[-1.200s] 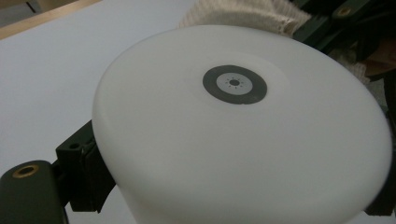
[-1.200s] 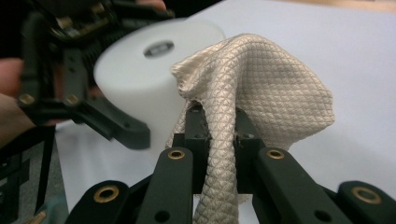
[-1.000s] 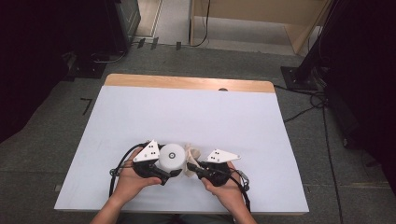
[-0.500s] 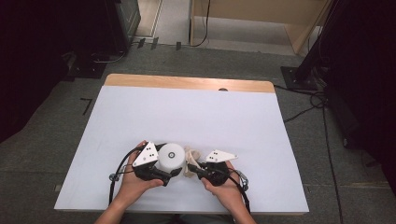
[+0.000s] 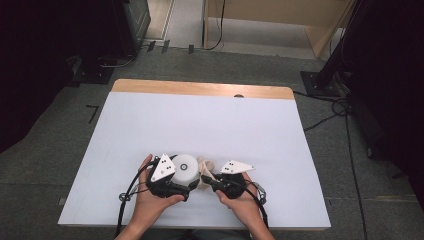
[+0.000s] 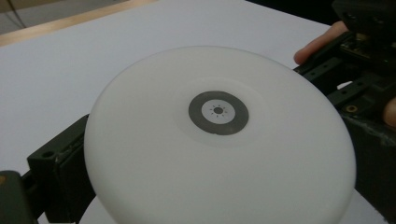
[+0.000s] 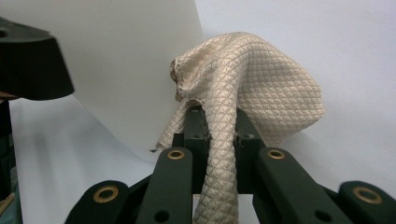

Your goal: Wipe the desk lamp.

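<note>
Near table (image 5: pixel 150 120) front edge: one white disc (image 5: pixel 184 167), one beige cloth (image 5: pixel 205 165), two grippers.

A white-topped table (image 5: pixel 200 125) with a bare wooden strip (image 5: pixel 200 89) along its far edge; near the front edge, both hands rest on the white surface.
</note>
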The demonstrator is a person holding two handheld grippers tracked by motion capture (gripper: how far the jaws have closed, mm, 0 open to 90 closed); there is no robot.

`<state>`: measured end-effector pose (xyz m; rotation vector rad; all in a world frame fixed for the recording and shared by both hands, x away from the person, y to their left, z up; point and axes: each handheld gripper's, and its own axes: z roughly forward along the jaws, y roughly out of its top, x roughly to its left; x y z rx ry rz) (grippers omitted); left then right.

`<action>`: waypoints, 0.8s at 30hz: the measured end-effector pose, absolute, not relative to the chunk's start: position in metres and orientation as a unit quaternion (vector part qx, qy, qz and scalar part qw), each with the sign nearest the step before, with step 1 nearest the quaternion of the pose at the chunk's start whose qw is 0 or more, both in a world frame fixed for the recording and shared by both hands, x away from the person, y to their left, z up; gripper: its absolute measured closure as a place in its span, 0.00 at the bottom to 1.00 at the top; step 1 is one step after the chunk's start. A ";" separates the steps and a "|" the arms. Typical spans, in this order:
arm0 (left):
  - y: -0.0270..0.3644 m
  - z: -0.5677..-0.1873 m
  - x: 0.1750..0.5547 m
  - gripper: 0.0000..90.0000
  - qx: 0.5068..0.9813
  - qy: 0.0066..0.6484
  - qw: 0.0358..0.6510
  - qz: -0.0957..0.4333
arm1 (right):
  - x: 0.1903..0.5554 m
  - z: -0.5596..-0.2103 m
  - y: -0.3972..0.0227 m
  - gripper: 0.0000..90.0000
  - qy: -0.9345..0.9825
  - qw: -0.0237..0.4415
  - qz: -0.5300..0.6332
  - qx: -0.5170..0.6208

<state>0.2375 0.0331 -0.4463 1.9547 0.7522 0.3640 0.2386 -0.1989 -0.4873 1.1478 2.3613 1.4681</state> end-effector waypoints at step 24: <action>0.044 -0.452 0.252 0.09 0.828 0.244 0.490 0.119 | 0.238 -0.486 -0.200 0.90 0.784 0.069 0.491 0.374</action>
